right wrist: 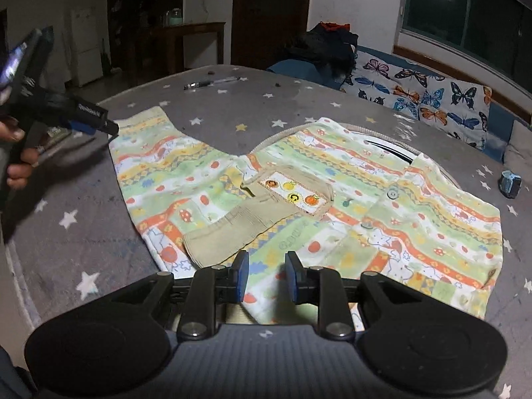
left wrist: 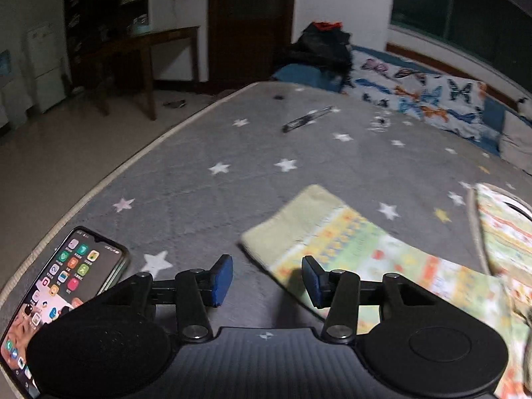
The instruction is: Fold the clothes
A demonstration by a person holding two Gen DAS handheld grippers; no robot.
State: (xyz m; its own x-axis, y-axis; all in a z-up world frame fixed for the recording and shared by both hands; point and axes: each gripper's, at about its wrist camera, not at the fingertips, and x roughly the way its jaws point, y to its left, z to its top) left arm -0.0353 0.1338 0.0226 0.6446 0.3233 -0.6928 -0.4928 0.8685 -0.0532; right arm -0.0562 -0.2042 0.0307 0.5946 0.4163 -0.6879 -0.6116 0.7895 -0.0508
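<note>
The left gripper [left wrist: 266,277] has its blue-padded jaws spread apart with nothing between them – released, hovering over bare grey cover just beside the cuff of one sleeve [left wrist: 299,222] of the garment. The right gripper [right wrist: 266,276] stands with its jaws narrower but also apart, the pads gripping nothing; printed cloth at the near hem lies below the gap, and whether the tips touch it cannot be told. The shirt [right wrist: 332,206] is a small child's top in pale green, yellow, white and orange bands with fruit and mushroom prints, a tan corduroy collar and a tan pocket flap with an embroidered strip of round fruit faces, and buttons down the front. It lies spread face up on the bed [right wrist: 83,232], whose grey cover is dotted with white stars – one sleeve stretched out toward the left, the body toward the right. In the right wrist view the left gripper enters from the left edge, angled downward toward that sleeve's end, held by a hand [right wrist: 18,163] whose fingers wrap its handle. A phone [left wrist: 66,282] with a lit screen lies at the bed's near edge, left of the left gripper. A pen [right wrist: 212,83] lies farther up the bed, and a butterfly-print pillow [right wrist: 425,99] rests at the far right.
</note>
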